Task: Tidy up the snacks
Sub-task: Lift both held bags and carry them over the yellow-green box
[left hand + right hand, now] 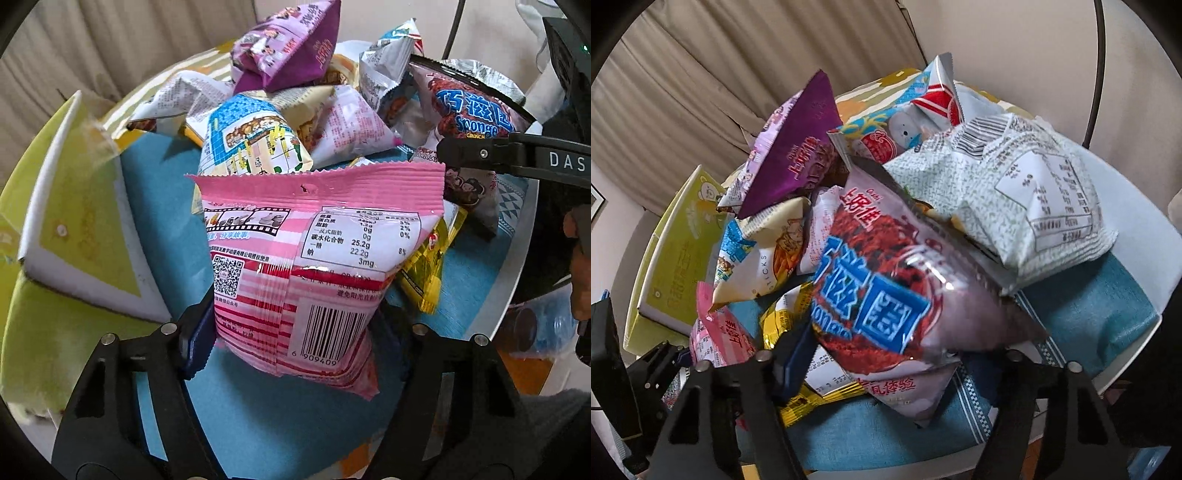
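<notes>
Two views from cameras on hand-held grippers, both looking down at a heap of snack bags on a round table [524, 236] covered by a blue cloth [162, 206].

In the left wrist view, the left gripper [295, 332] is clamped on the lower part of a pink bag [314, 258], one finger on each side of it. The bag stands upright between the fingers, its back facing the camera with a nutrition table, a code square and a barcode. Behind it lies the heap: a blue and cream bag [251, 140], a purple bag [291, 48] on top, and a yellow bag [428, 273] just to the right of the pink one. A yellow-green box [85, 229] sits at the left edge of the table. At the right, one finger of the other gripper [476, 153] reaches in against a dark red bag [469, 110] with blue lettering.

In the right wrist view, the right gripper [890, 354] is closed on that dark red bag [886, 288], which is tilted and slightly blurred in front of the heap. The purple bag [798, 155] rises behind it to the left, and a white speckled bag [1027, 199] lies to the right. The pink bag [716, 332] shows at lower left, beside the left gripper. Beige curtains [720, 74] hang in the background.
</notes>
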`<state>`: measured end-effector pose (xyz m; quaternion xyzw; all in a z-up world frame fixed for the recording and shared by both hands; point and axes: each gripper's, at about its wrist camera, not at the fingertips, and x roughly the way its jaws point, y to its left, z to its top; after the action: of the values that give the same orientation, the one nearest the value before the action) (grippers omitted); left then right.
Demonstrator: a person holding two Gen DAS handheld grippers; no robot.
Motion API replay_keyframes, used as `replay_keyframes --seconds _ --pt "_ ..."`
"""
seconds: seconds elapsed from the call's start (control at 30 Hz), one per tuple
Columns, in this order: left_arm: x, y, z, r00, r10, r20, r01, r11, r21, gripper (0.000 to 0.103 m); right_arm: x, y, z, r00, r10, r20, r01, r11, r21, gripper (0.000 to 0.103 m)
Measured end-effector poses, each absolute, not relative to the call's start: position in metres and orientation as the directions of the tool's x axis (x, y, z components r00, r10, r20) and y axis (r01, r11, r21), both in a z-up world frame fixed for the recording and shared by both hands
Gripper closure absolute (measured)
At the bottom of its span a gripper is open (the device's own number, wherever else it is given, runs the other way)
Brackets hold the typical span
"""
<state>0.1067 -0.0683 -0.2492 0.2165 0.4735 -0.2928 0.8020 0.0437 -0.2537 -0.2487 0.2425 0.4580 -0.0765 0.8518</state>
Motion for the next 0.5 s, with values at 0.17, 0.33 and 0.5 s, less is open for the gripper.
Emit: replay_keyframes --seconds 0.17,0.33,0.5 --pt "0.100 -0.057 -0.237 0.391 -0.272 -0.879 0.653 0.756 0.056 0.034 0.043 -0.245 -0.234 0.588 0.079 -0.805 0.329 0.886 0.327 0.044" --pt "0.086 -0.050 -0.221 0.413 -0.275 -0.869 0.634 0.771 0.057 0.036 0.038 -0.238 -0.217 0.607 0.072 -0.791 0.302 0.900 0.314 0.045" --pt "0.075 -0.041 -0.203 0.435 -0.282 -0.855 0.613 0.789 0.052 0.037 0.034 -0.228 -0.197 0.627 0.056 -0.777 0.269 0.921 0.283 0.045"
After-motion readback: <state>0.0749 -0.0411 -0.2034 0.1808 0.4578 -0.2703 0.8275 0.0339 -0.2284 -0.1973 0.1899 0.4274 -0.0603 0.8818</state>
